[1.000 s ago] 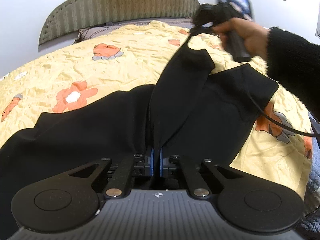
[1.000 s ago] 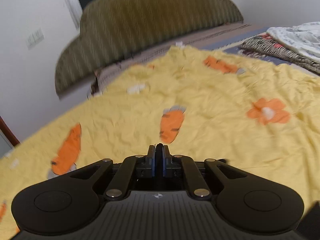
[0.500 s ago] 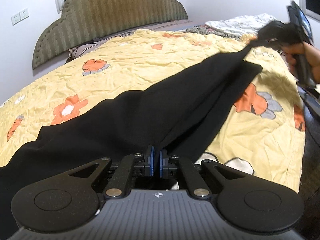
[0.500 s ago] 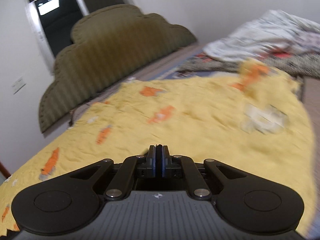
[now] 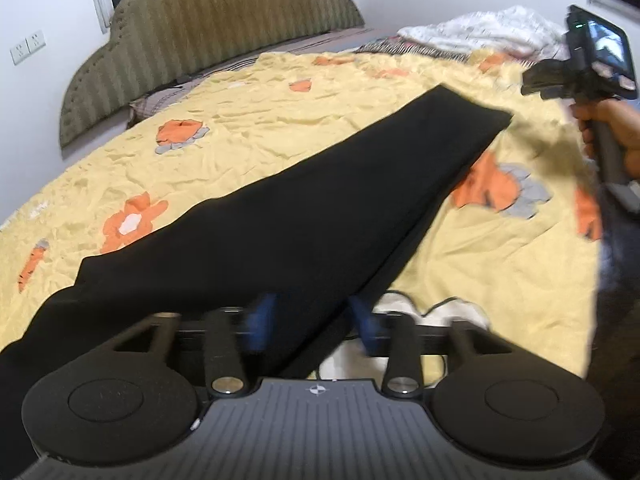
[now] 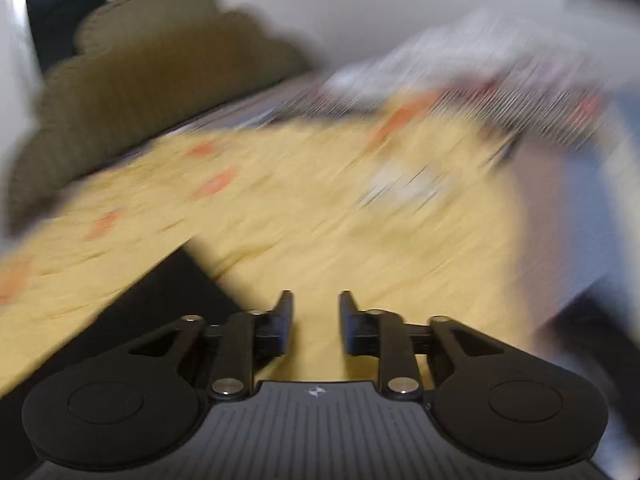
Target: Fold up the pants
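The black pants (image 5: 304, 208) lie stretched in a long band across the yellow flowered bedspread (image 5: 248, 128), running from near left to far right. My left gripper (image 5: 312, 320) sits at their near end; its jaws are opening, the blue pads (image 5: 262, 320) stand apart, and the cloth lies loose between them. A hand at the far right holds my right gripper (image 5: 536, 84) just past the leg hem (image 5: 480, 120). The right wrist view is blurred: my right gripper (image 6: 316, 312) has its jaws opening with nothing between them, and the pants' end (image 6: 140, 308) lies to its lower left.
A ribbed olive headboard (image 5: 208, 24) stands at the back. White and striped bedding (image 5: 480, 32) is piled at the far right corner. The bed's edge (image 5: 592, 280) drops off at the right, beside a dark sleeve (image 5: 620, 320).
Both grippers were shut on the pants. The right one swung far to the right and drew the leg out straight. Now both sets of jaws have parted and the pants lie on the bedspread.
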The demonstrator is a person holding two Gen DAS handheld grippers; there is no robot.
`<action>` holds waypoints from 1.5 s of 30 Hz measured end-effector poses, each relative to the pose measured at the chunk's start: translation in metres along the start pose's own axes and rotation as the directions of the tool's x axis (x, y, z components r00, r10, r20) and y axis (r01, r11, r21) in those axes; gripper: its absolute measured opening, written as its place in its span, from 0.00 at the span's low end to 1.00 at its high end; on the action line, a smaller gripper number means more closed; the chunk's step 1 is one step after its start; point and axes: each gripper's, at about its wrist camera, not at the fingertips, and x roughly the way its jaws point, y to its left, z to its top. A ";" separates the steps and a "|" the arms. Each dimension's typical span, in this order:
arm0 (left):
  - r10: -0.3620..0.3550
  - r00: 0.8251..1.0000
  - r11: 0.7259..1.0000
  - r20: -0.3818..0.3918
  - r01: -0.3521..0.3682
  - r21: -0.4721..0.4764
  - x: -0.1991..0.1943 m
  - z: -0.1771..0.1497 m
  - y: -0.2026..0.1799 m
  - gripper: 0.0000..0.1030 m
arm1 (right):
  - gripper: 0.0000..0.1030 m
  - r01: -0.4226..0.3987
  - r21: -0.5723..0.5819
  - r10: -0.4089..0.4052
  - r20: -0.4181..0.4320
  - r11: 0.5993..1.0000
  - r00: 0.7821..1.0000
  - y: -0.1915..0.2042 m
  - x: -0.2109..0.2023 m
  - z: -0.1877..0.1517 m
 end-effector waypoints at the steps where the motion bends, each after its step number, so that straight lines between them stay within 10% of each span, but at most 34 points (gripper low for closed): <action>1: -0.017 1.000 1.000 0.017 0.017 -0.016 -0.006 0.002 0.004 0.62 | 0.34 -0.055 -0.044 0.057 0.046 0.998 0.997 0.012 -0.013 0.005; 2: -0.023 0.999 0.999 0.034 0.024 -0.036 -0.011 0.004 0.010 0.62 | 0.41 -0.168 -0.102 0.173 0.044 0.981 0.984 0.023 -0.020 0.008; 3: -0.022 0.999 0.998 0.046 0.025 -0.058 -0.014 0.008 0.016 0.63 | 0.70 -0.326 -0.182 0.327 -0.025 0.928 0.945 0.042 -0.024 0.011; 5: 0.003 0.999 0.992 0.047 0.003 -0.129 -0.013 0.015 0.033 0.63 | 0.97 -0.620 -0.277 0.566 -0.254 0.734 0.784 0.089 -0.029 0.004; 7: 0.074 0.997 0.979 -0.004 -0.074 -0.192 -0.002 0.022 0.046 0.63 | 0.97 -0.749 -0.356 0.640 -0.389 0.559 0.663 0.128 -0.038 -0.017; 8: 0.111 0.993 0.972 -0.046 -0.118 -0.205 0.007 0.023 0.053 0.63 | 0.97 -0.764 -0.413 0.629 -0.437 0.495 0.643 0.147 -0.043 -0.029; 11: 0.163 0.974 0.961 -0.160 -0.193 -0.197 0.039 0.024 0.070 0.63 | 1.00 -0.709 -0.572 0.552 -0.462 0.413 0.694 0.187 -0.040 -0.064; 12: 0.177 0.966 0.957 -0.189 -0.214 -0.194 0.051 0.023 0.077 0.63 | 1.00 -0.691 -0.565 0.574 -0.410 0.451 0.709 0.188 -0.037 -0.064; 14: 0.212 0.951 0.945 -0.226 -0.258 -0.200 0.070 0.023 0.090 0.65 | 1.00 -0.581 -0.555 0.489 -0.325 0.595 0.810 0.197 -0.030 -0.054; 15: 0.211 0.955 0.940 -0.210 -0.257 -0.225 0.074 0.023 0.099 0.68 | 1.00 -0.568 -0.536 0.492 -0.295 0.625 0.819 0.199 -0.036 -0.051; 16: 0.210 0.956 0.933 -0.204 -0.258 -0.249 0.077 0.024 0.108 0.68 | 1.00 -0.623 -0.499 0.550 -0.305 0.603 0.777 0.200 -0.043 -0.049; 19: 0.216 0.956 0.912 -0.197 -0.270 -0.310 0.089 0.030 0.131 0.70 | 1.00 -0.848 -0.380 0.713 -0.470 0.369 0.521 0.223 -0.063 -0.053; 21: 0.237 0.951 0.899 -0.197 -0.292 -0.326 0.100 0.031 0.142 0.78 | 0.99 -0.871 -0.410 0.704 -0.534 0.269 0.469 0.249 -0.071 -0.066; 25: 0.321 0.928 0.868 -0.189 -0.368 -0.334 0.101 0.036 0.155 0.77 | 0.97 -0.848 -0.483 0.678 -0.551 0.216 0.486 0.289 -0.061 -0.087; 28: 0.371 0.908 0.847 -0.192 -0.416 -0.331 0.080 0.034 0.157 0.73 | 0.96 -0.762 -0.534 0.631 -0.460 0.366 0.625 0.294 -0.054 -0.075; 29: 0.384 0.903 0.844 -0.195 -0.428 -0.322 0.070 0.031 0.155 0.73 | 0.96 -0.752 -0.544 0.634 -0.443 0.371 0.634 0.288 -0.058 -0.071; 34: 0.335 0.911 0.866 -0.240 -0.398 -0.302 0.035 -0.002 0.138 0.79 | 0.96 -0.866 -0.466 0.672 -0.584 0.181 0.455 0.274 -0.083 -0.082; 36: 0.290 0.920 0.883 -0.264 -0.363 -0.296 0.030 -0.016 0.129 0.79 | 0.97 -0.838 -0.535 0.621 -0.623 0.107 0.477 0.269 -0.093 -0.098; 40: 0.314 0.921 0.905 -0.232 -0.364 -0.218 0.010 -0.027 0.109 0.80 | 0.97 -0.829 -0.549 0.601 -0.628 0.108 0.494 0.245 -0.098 -0.089; 45: 0.312 0.928 0.877 -0.204 -0.364 -0.314 0.008 -0.017 0.117 0.82 | 0.98 -0.768 -0.604 0.649 -0.501 0.211 0.572 0.243 -0.116 -0.084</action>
